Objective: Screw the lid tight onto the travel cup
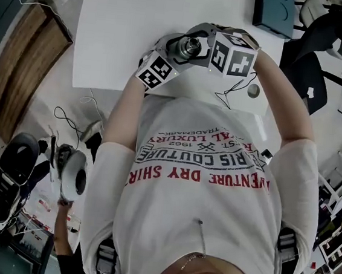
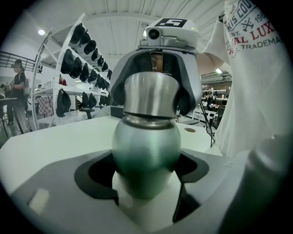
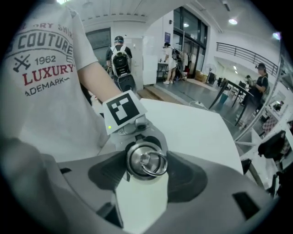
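Cup [image 2: 146, 146] in left gripper [image 2: 145, 171], lid [image 3: 145, 159] in right gripper [image 3: 145, 171]

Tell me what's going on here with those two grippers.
A person is working on a metal travel cup, held in the air over the near edge of a white table. The left gripper is clamped on the cup's rounded body. The right gripper meets it from the other end, with its jaws closed on the lid, which has a ring on top. The lid sits on the cup's neck. How tight it is cannot be told.
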The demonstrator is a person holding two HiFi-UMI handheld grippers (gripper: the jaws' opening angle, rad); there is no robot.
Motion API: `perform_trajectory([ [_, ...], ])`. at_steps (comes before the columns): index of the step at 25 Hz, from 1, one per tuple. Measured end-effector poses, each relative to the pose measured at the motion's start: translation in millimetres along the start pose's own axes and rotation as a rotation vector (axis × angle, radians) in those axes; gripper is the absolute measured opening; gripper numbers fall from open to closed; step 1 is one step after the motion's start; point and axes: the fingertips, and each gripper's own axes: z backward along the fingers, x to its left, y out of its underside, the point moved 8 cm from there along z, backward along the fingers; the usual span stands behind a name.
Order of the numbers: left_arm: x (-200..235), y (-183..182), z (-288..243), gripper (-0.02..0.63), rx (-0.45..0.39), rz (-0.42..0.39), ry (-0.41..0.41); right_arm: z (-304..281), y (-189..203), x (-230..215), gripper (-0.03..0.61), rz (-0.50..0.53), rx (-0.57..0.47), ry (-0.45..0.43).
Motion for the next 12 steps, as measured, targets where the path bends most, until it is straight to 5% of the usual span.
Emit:
perform_trajectory([
  [3, 0, -1, -2, 0.387, 0.011, -0.007, 0.004, 1, 5, 3, 0.279, -0.092, -0.042, 0.046],
  [7, 0, -2, 0, 0.387, -0.002, -0.003, 0.015, 1, 6, 3, 0.279, -0.093, -0.092, 0.047],
  [12, 0, -2, 1, 0.39, -0.024, 0.01, 0.012, -10, 17, 10, 0.282, -0.136, -0.053, 0.054],
])
